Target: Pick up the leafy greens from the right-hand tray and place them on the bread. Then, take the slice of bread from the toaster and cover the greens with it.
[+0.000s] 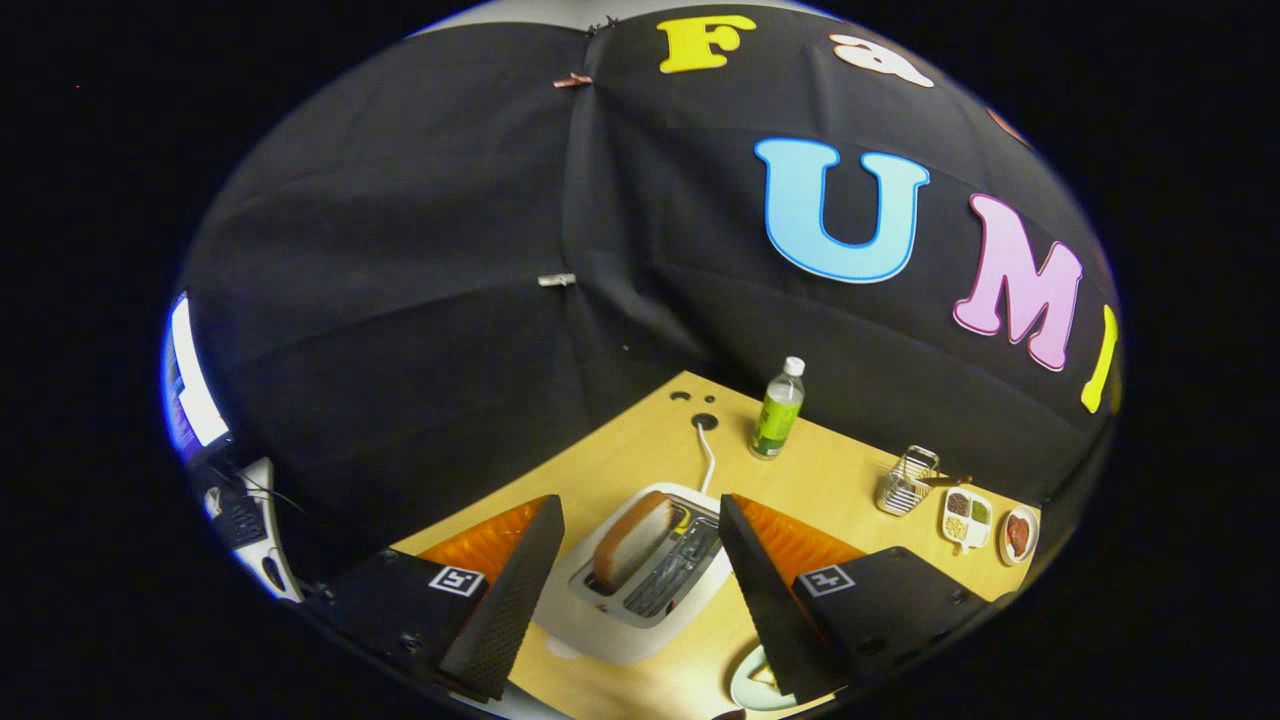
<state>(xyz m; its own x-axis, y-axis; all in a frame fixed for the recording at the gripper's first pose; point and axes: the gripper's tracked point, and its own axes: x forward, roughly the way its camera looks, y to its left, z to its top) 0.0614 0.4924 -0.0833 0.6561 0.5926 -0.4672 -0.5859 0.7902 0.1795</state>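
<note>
The tool-mounted fisheye looks steeply down from above, close over the toaster (pixel 640 575) on the table (pixel 840 480).

1. A wooden table (pixel 640 430) stands against the booth's black cloth wall.
2. A green drink bottle (pixel 778 410) with a white cap stands upright near the wall.
3. A small wire basket (pixel 906 483) sits farther along.
4. Just beside it lies a white divided dish (pixel 966 518) of seasonings.
5. Next comes a small round dish (pixel 1018 534) with something reddish-brown.
</note>
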